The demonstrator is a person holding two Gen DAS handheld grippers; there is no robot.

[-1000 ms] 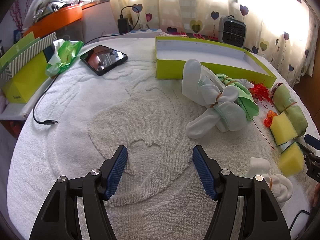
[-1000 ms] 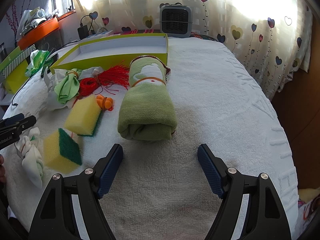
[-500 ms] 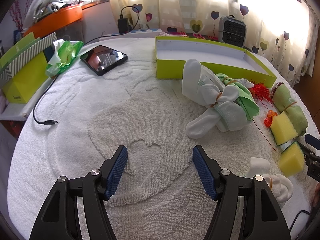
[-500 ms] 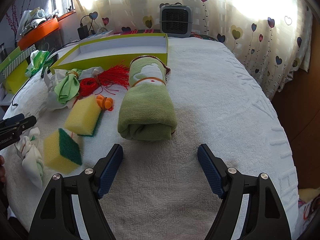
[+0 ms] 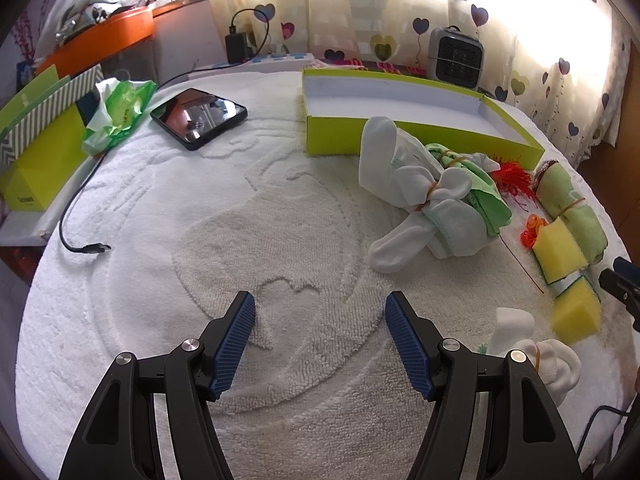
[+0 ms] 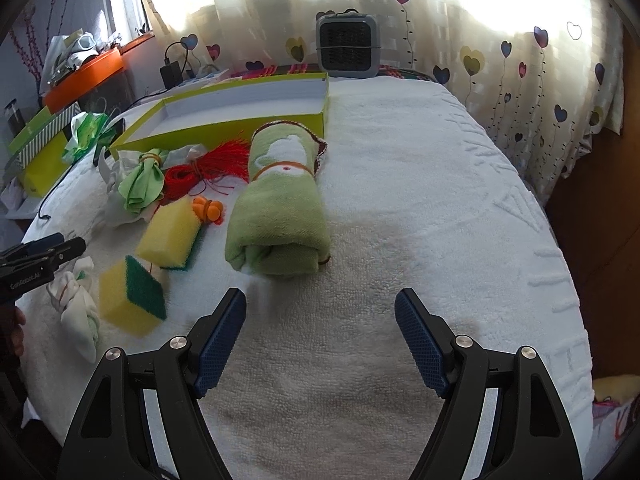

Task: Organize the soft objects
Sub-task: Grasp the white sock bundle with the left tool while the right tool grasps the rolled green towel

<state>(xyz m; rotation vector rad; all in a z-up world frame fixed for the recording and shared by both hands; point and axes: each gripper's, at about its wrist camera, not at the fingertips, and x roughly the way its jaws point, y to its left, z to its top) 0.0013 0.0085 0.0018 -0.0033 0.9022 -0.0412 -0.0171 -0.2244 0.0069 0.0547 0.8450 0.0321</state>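
2 sponges (image 6: 172,234), 1 rolled towel (image 6: 280,212), 1 tray (image 6: 224,124), 2 spread grippers (image 6: 320,338).

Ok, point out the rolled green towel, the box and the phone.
Green towel (image 6: 280,216), right wrist view, middle of the roll.
Box (image 5: 340,140), left wrist view, near outer wall.
Phone (image 5: 198,116), left wrist view, screen centre.

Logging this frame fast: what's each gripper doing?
Left gripper: open, holding nothing.
Right gripper: open, holding nothing.
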